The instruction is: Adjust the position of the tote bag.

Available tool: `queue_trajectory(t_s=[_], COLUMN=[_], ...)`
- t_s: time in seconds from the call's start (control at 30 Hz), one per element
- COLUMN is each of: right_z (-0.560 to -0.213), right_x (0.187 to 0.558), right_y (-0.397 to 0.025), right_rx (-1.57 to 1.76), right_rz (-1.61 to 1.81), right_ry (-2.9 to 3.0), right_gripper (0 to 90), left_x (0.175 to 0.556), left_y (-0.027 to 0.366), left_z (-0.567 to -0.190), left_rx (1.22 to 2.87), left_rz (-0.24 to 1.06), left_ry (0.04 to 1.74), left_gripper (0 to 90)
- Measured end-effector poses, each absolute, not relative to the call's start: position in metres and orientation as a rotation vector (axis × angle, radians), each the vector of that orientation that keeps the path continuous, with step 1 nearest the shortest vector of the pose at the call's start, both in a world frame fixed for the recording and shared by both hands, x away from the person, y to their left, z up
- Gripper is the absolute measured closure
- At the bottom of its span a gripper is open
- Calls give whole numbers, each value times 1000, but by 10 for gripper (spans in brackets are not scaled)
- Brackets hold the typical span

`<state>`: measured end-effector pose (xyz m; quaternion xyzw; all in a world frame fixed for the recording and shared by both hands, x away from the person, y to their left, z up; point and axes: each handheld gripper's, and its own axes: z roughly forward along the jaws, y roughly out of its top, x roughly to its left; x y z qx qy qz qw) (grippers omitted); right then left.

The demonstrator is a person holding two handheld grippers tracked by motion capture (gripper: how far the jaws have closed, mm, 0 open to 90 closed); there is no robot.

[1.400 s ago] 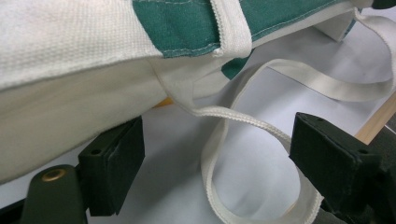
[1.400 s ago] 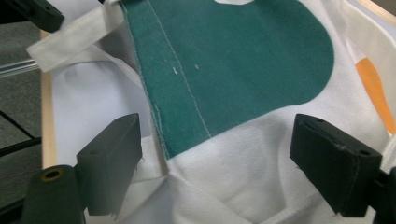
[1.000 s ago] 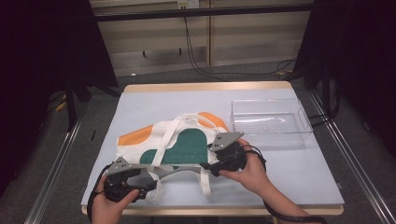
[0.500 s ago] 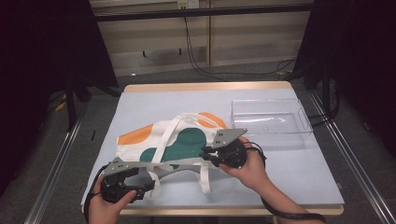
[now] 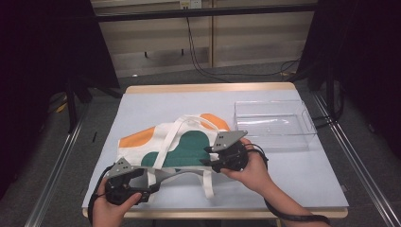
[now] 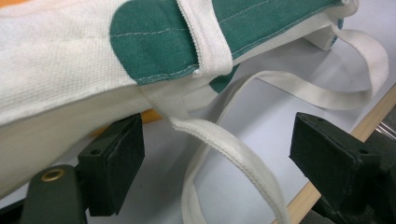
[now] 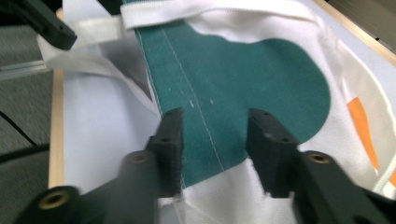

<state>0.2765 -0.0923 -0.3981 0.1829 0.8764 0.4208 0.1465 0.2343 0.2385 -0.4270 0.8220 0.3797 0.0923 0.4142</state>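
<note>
A canvas tote bag lies flat on the counter, near its front edge. The left tool gapes wide around a handle strap; the right tool, narrower, straddles the bag's hem without gripping. Handling appears barely begun.

The surface is evenly lit from above, its surroundings dark; the right gripper view is motion-blurred, its nearest parts out of focus.
</note>
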Motion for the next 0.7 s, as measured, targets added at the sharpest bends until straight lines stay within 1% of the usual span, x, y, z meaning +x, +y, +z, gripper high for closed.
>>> queue_trajectory(t_s=[0.03, 0.07, 0.1, 0.13, 0.17, 0.23, 0.37, 0.43, 0.47, 0.53, 0.67, 0.7], right_z=[-400, -400, -404, -405, -407, -411, -418, -418, -418, -416, -413, -411], right_x=[276, 276, 277, 277, 277, 277, 280, 280, 280, 282, 284, 284], right_y=[-91, -91, -89, -88, -87, -87, -88, -88, -88, -87, -87, -88], right_rx=[530, 530, 542, 543, 544, 557, 611, 607, 607, 617, 607, 616], right_rz=[1206, 1206, 1198, 1186, 1177, 1164, 1166, 1166, 1166, 1174, 1174, 1176], right_ry=[2522, 2522, 2536, 2531, 2526, 2520, 2516, 2520, 2520, 2541, 2562, 2553], right_gripper=[448, 448, 379, 348, 293, 239, 240, 281, 281, 337, 335, 296], left_x=[235, 235, 235, 236, 236, 237, 238, 238, 238, 239, 239, 239], left_y=[238, 238, 236, 236, 236, 235, 235, 236, 236, 236, 235, 235], left_z=[-428, -428, -428, -428, -428, -429, -431, -432, -432, -432, -434, -434], left_rx=[2064, 2064, 2070, 2075, 2075, 2077, 2079, 2078, 2078, 2081, 2084, 2082], left_rz=[226, 226, 224, 229, 229, 217, 208, 207, 207, 212, 205, 209], left_ry=[953, 953, 948, 946, 946, 940, 945, 944, 944, 946, 946, 952], left_gripper=[178, 178, 179, 178, 179, 178, 179, 179, 179, 179, 179, 181])
